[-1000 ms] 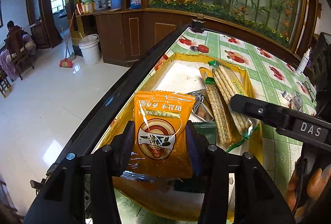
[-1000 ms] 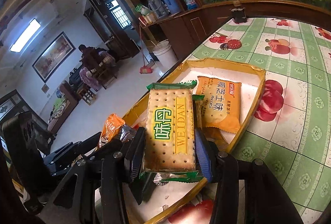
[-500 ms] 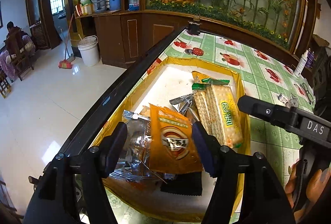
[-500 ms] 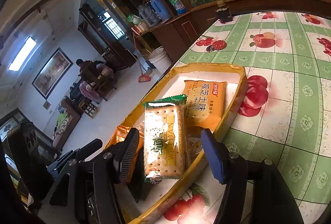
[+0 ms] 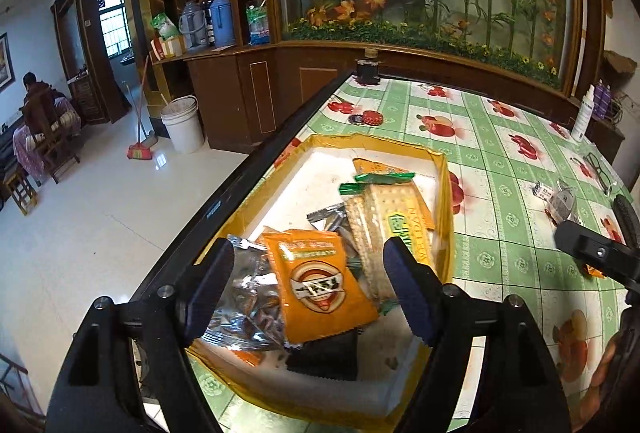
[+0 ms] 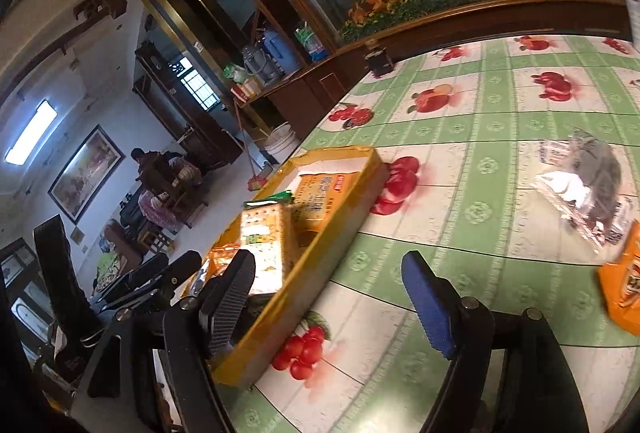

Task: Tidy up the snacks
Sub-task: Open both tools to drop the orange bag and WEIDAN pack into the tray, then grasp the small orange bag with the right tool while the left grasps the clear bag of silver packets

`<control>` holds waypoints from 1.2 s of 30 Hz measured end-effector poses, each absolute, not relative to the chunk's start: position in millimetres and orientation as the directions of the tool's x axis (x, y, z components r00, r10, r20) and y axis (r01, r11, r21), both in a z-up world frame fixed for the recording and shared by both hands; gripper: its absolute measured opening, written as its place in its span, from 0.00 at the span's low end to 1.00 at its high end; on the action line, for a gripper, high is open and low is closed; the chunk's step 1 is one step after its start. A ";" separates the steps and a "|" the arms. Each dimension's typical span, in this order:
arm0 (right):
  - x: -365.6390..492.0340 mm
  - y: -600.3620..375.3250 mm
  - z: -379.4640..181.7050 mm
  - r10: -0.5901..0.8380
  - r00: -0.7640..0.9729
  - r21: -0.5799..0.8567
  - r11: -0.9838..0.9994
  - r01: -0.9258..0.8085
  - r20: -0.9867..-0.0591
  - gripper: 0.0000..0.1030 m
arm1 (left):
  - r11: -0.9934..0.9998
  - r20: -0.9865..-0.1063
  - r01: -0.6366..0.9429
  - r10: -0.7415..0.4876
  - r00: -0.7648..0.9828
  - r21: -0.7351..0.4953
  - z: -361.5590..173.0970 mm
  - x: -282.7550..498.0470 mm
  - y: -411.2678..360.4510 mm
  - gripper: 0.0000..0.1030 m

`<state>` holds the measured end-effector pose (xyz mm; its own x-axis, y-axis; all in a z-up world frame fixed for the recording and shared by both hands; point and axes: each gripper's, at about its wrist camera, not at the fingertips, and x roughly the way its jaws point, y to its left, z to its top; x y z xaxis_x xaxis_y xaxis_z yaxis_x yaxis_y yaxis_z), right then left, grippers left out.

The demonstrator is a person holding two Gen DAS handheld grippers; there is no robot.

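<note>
From your left wrist camera, your left gripper (image 5: 308, 283) hangs over the shallow yellow-rimmed cardboard tray (image 5: 447, 209), jaws opening wide with nothing pressed between them. Beneath them the orange foil snack packet (image 5: 318, 283) lies in the tray on a clear crinkled wrapper (image 5: 244, 301), beside the green-edged pack of square crackers (image 5: 390, 221).

From your right wrist camera, your right gripper (image 6: 332, 297) is over the green fruit-print tablecloth (image 6: 480, 161) just beside the tray (image 6: 320, 253), jaws opening, empty. A clear bagged snack (image 6: 588, 197) and another orange packet (image 6: 626, 285) lie well right on the cloth.
</note>
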<state>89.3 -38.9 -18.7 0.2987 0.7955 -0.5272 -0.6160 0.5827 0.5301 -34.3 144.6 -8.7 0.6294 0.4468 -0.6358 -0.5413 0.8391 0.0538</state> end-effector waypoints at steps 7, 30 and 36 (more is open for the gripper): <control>96.5 -118.0 -32.8 0.727 0.410 0.519 0.683 -0.514 -0.551 0.81 | 0.865 -0.643 -0.494 0.428 0.635 0.088 -7.2 -17.7 114.0 0.81; 113.8 -211.0 -53.9 0.556 0.520 0.363 0.826 -0.431 -0.648 0.83 | 0.955 -0.683 -0.274 0.272 0.678 0.109 -12.8 37.0 19.7 0.80; 133.6 -197.1 -57.0 0.520 0.498 0.312 0.841 -0.442 -0.694 0.83 | 0.975 -0.707 -0.210 0.199 0.679 0.072 -18.6 66.3 3.4 0.80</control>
<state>133.6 -197.1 -57.0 0.4983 0.5197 -0.6940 -0.4419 0.8409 0.3124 66.3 3.4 -18.6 0.6787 0.1987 -0.7071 -0.2104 0.9750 0.0720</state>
